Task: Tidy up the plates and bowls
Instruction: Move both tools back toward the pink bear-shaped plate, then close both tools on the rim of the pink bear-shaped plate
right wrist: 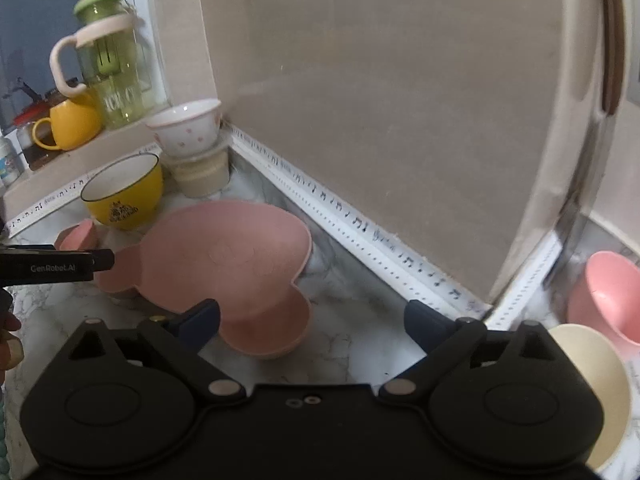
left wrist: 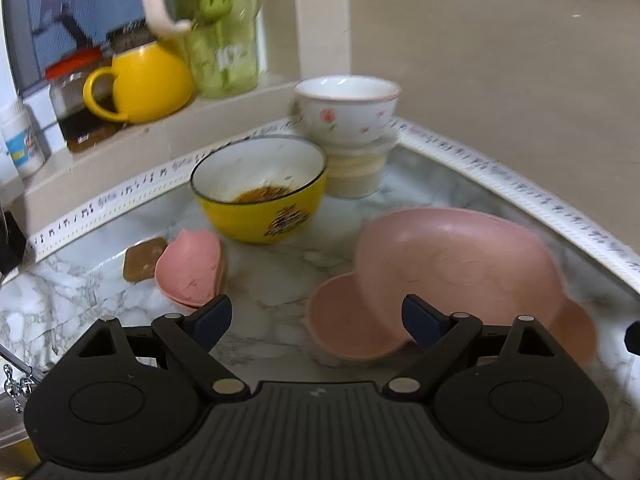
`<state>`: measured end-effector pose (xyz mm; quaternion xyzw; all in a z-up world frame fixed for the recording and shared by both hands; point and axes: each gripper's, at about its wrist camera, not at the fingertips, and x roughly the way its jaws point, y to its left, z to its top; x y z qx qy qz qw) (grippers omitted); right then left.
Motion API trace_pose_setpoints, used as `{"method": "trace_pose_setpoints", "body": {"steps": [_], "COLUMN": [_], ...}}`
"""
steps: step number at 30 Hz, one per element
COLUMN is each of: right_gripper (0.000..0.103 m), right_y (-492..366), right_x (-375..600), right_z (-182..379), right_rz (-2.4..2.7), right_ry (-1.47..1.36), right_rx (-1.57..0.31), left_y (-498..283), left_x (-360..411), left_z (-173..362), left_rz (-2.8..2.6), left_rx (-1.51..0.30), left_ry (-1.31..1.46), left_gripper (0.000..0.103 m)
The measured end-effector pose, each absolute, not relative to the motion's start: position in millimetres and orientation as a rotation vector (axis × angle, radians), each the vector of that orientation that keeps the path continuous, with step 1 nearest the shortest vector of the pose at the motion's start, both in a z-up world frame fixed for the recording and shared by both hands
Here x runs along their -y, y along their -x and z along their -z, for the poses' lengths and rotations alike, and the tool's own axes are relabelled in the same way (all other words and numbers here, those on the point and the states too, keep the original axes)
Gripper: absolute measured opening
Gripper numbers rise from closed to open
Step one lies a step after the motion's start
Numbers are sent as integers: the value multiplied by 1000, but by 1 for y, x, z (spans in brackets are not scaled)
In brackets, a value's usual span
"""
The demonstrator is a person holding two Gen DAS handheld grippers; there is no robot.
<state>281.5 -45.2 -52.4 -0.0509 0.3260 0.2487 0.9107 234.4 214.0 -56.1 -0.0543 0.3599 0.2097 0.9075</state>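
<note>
The pink plate (left wrist: 460, 272), a large dish with two ear-shaped side dishes, lies in the corner of the marbled worktop (left wrist: 272, 308), tilted rather than flat. The left hand-held gripper (left wrist: 316, 320) hangs just in front of its near edge, jaws spread wide, nothing between them. The right hand-held gripper (right wrist: 312, 322) is likewise spread wide and empty, over the plate's lower ear.

Behind the plate stands a yellow bowl (left wrist: 260, 192) with brown residue inside (contents unclear). Beside it a white flowered bowl (left wrist: 347, 110) sits on a cream tub (left wrist: 356, 172) in the corner. A small pink dish (left wrist: 190, 270) lies left of the yellow bowl, touching a brown block (left wrist: 142, 264).

On the ledge above: yellow mug (left wrist: 144, 80), green bottle (left wrist: 218, 28).

At far right, beyond the wall's end, a pink bowl (right wrist: 608, 296) and a cream bowl (right wrist: 600, 392) lie tipped.
</note>
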Motion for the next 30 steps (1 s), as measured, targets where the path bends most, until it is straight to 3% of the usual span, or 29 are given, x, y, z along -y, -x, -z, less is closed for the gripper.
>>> {"method": "trace_pose_setpoints", "body": {"steps": [12, 23, 30], "right_gripper": [77, 39, 22], "right_y": [-303, -317, -315], "right_x": [29, 28, 26], "right_z": [72, 80, 81], "right_rz": [-557, -574, -573], "right_ry": [124, 87, 90], "right_rx": [-764, -841, -855], "left_y": [-253, -260, -263], "left_x": [-240, -251, -248], "left_z": [77, 86, 87], "left_rz": [-460, -452, -418], "left_rx": [-798, -848, -858], "left_ry": [160, 234, 243], "left_gripper": [90, 41, 23]}}
